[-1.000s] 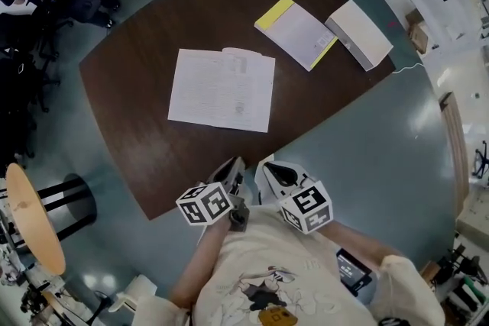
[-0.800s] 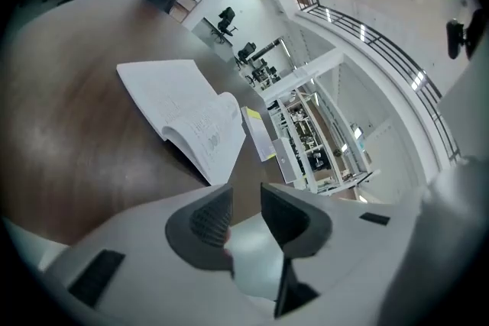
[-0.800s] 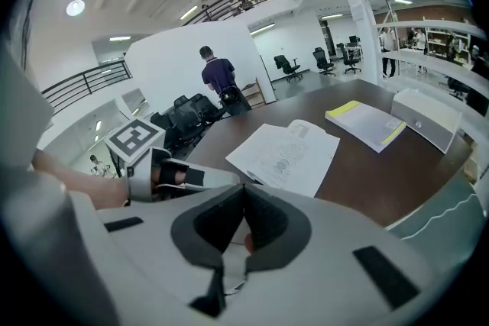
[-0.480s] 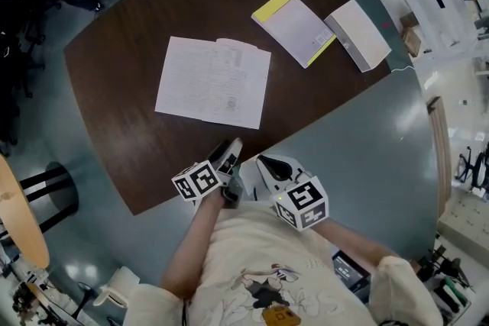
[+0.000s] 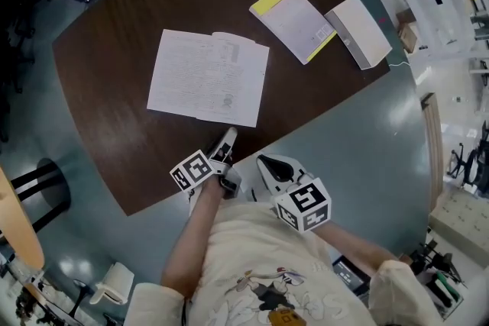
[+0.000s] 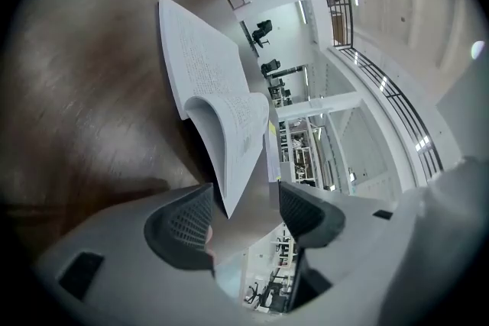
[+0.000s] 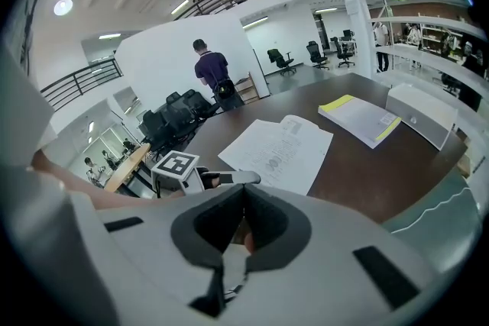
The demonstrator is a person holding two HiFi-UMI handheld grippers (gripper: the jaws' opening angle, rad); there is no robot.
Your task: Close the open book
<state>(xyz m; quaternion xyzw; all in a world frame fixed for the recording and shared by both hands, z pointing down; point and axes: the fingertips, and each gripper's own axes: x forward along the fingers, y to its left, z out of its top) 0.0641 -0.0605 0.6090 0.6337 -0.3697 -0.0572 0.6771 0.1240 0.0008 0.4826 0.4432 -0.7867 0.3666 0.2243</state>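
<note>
So, open book: a white volume of printed paper, it lies spread flat, text side up, in the middle of the dark brown wooden table.
Left gripper: this grey two-jaw tool sits at the near table edge, just short of the book. Its jaws have just been opening and stand wide, released. The near page corner lines up in the gap, but neither pad touches it.
Right gripper: it is clenched on nothing, held close to your body, right of the other tool.
Step in hand: I judge it to be the approach to the near right-hand page.
How to do it well: stay low and slip one jaw under that corner. Take the whole right half, not one leaf, and pinch gently. Then swing it over the spine to the left.
Risk: a thin grab probably only turns a page, or creases it.
Count: one open book; one closed book with a yellow strip, far right; one thick white block beside it, book or box you cannot tell; two grippers; one table.
</note>
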